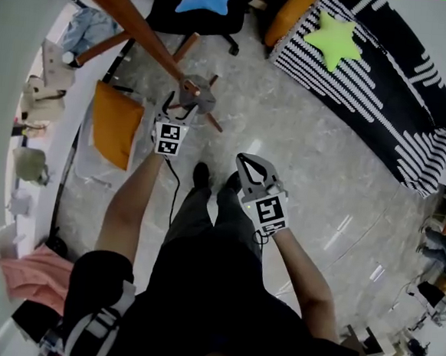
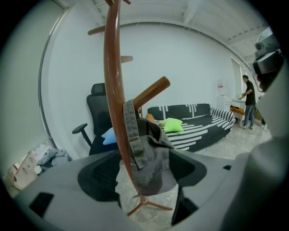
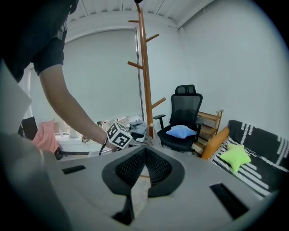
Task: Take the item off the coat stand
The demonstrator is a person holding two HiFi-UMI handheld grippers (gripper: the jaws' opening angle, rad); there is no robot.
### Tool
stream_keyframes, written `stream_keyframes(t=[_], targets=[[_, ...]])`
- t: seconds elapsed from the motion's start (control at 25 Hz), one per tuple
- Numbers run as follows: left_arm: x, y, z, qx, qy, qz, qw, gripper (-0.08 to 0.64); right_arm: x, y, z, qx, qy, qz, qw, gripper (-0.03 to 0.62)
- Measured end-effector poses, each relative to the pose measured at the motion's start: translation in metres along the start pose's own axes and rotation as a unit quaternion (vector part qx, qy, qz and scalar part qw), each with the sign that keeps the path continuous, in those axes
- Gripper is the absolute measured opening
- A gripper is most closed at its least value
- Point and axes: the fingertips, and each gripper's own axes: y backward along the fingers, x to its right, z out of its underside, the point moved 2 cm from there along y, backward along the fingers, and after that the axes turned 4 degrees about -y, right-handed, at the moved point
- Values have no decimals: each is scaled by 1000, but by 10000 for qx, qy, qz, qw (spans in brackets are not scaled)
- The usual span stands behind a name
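Left gripper (image 1: 182,106): grey moulded jaws set wide, black mesh-textured pads (image 2: 97,173) on either side of the cap (image 2: 149,158). The cap hangs between the jaws, centre of the left gripper view. Whether the right pad touches it cannot be told.

Cap: grey denim, soft and creased, with a stitched strap at the back. It is hooked on a low round peg (image 2: 151,92) of the coat stand (image 2: 113,90), a smooth reddish-brown wooden pole on splayed feet.

Right gripper (image 1: 246,164): lower centre of the head view, jaw tips together and nothing between them, well apart from the cap.

Floor (image 1: 310,142): pale, glossy, marble-look tile.

Beyond: orange cushion (image 1: 113,122) at left, black mesh office chair (image 3: 185,113) with a blue cushion (image 3: 179,131), black-and-white striped sofa (image 1: 384,78) with a green star cushion (image 1: 334,36), plain white walls.
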Motion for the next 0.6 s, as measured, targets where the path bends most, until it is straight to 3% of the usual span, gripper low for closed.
stream_keyframes(t=[0.32, 0.44, 0.6], targets=[[5, -15, 3, -21, -13, 337, 9994, 347, 8, -5, 4, -33, -114, 54, 9999, 19], [4, -14, 3, -27, -12, 288, 9996, 264, 9, -6, 4, -34, -139, 53, 9999, 20], [7, -14, 1, -53, -110, 306, 9995, 215, 11, -5, 7, -26, -160, 56, 9999, 20]])
